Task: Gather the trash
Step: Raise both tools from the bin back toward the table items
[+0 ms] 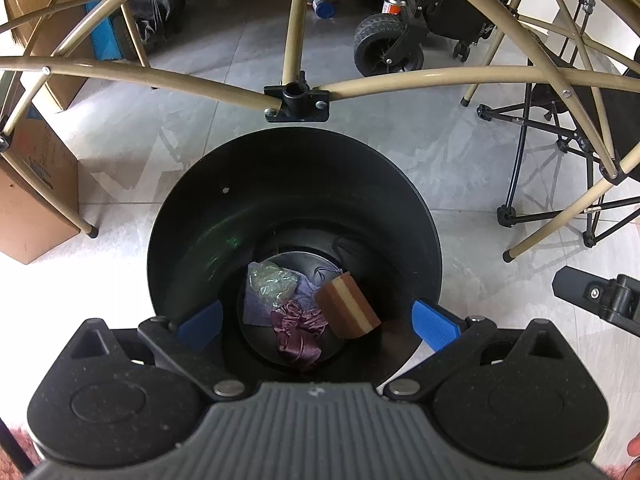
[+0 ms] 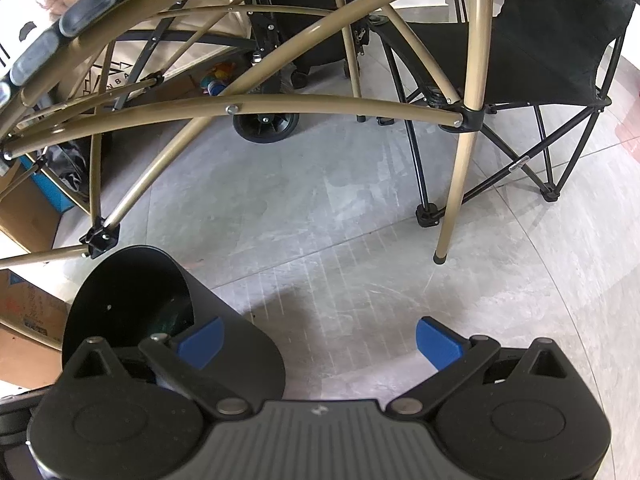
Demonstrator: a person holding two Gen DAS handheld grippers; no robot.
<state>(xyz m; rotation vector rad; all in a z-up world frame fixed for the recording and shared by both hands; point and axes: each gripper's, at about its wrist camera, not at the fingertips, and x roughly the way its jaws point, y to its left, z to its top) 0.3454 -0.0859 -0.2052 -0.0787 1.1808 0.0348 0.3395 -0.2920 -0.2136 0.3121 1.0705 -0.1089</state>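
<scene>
A black round trash bin [image 1: 296, 184] stands on the grey tiled floor. Inside lie a brown striped sponge [image 1: 347, 306], a crumpled purple cloth [image 1: 298, 330], a clear crumpled plastic bag [image 1: 272, 282] and a pale lilac cloth [image 1: 256, 308]. My left gripper [image 1: 318, 326] is open and empty, directly above the bin's mouth. My right gripper [image 2: 320, 342] is open and empty above the bare floor, just right of the bin [image 2: 132, 292]. Part of the right gripper [image 1: 600, 296] shows at the right edge of the left wrist view.
A folding table's tan metal frame [image 1: 296, 96] arches just beyond the bin. Its legs [image 2: 460, 184] stand on the floor. A black camp chair [image 2: 540, 52] is at the right. Cardboard boxes [image 1: 28, 208] sit at the left. A wheeled cart [image 1: 384, 44] is behind.
</scene>
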